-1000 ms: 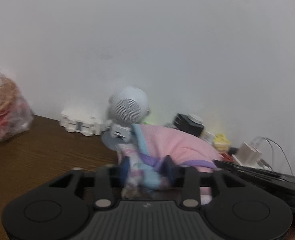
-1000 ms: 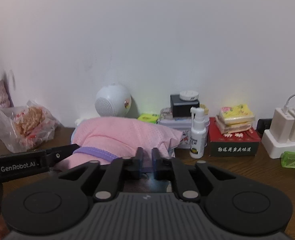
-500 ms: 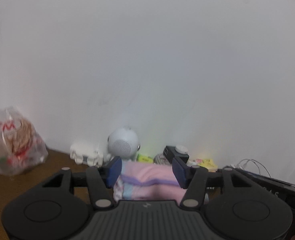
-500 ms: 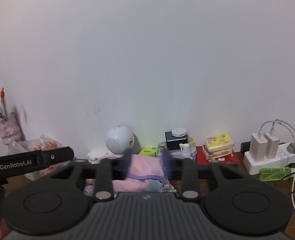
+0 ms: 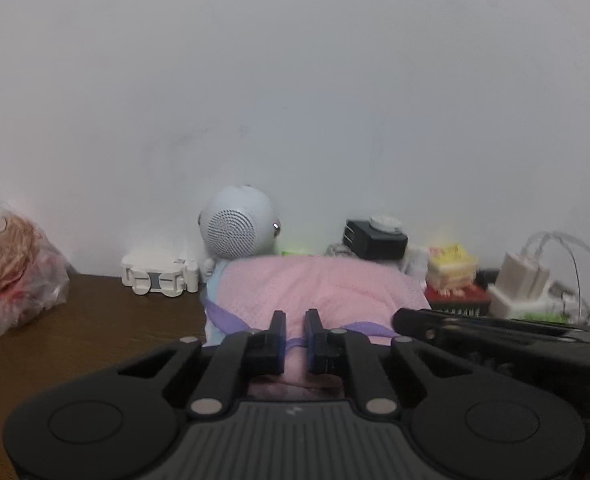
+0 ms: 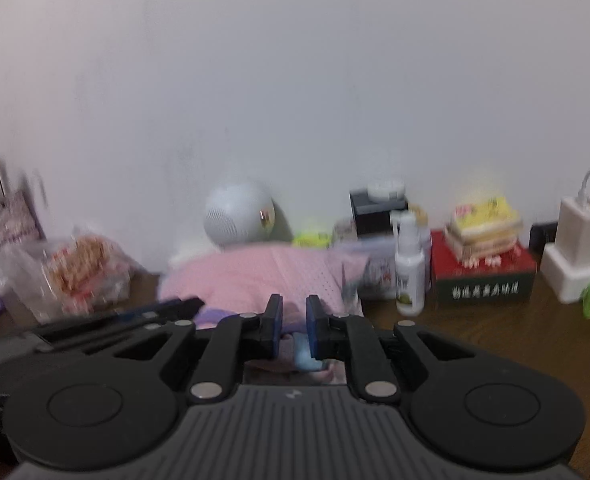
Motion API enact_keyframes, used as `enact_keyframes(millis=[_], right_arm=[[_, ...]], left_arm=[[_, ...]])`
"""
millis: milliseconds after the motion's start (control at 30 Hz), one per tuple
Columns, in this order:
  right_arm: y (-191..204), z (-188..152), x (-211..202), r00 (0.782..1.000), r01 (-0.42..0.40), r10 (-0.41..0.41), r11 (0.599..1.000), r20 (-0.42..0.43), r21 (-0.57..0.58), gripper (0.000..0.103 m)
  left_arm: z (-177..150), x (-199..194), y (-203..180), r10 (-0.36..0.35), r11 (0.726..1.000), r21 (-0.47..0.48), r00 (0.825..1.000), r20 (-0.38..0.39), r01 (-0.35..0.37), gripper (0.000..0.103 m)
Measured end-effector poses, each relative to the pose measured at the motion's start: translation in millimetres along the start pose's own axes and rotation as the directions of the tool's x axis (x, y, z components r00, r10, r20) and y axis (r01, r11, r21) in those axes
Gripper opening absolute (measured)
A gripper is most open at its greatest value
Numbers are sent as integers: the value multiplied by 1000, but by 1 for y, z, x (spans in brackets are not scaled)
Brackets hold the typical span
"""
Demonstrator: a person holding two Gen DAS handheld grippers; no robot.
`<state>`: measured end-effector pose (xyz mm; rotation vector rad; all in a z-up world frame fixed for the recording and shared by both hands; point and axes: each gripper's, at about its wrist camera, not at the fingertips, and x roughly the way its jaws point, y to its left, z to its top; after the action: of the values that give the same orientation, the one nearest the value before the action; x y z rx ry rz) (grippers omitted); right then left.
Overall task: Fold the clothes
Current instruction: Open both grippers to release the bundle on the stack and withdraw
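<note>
Your left gripper (image 5: 295,330) has its jaws almost together, with only a narrow slot between the blue pads; they have just been closing. The purple trim of the pink garment (image 5: 319,286) runs across that slot, so the pads seem to pinch the cloth at its near edge, though the contact itself is hard to see.

Your right gripper (image 6: 294,328) is nearly closed too, and its jaws have also just been closing. Pink fabric and a light blue piece of the same garment sit in the slot, so it seems to grip the cloth as well. The view from this gripper is blurred.

The garment lies as a soft pink heap on the brown wooden table (image 5: 95,320), directly in front of both grippers, which stand side by side.

Behind the heap, a round white speaker (image 5: 237,228) stands against the white wall. Left of it there is a small white device (image 5: 159,274), and further left a plastic bag of snacks (image 5: 11,264). To the right you see a white spray bottle (image 6: 410,264), a red box (image 6: 483,276) with yellow packets on top, and white chargers (image 6: 579,240).
</note>
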<state>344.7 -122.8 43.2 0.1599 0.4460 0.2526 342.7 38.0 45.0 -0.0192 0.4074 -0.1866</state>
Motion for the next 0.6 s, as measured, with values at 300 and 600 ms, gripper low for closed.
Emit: enact_keyframes(millis=[300,600], right_arm=[[11,5,-24,999,32,-31,999,42,-32,14],[21,3,-114,995,104,-104,994,-4,24,24]], left_arm=[[14,-20,0,2,1000,-18,999,40,-1,31],[22,-124,-7,11,999,-52,1000,5,-11,70]])
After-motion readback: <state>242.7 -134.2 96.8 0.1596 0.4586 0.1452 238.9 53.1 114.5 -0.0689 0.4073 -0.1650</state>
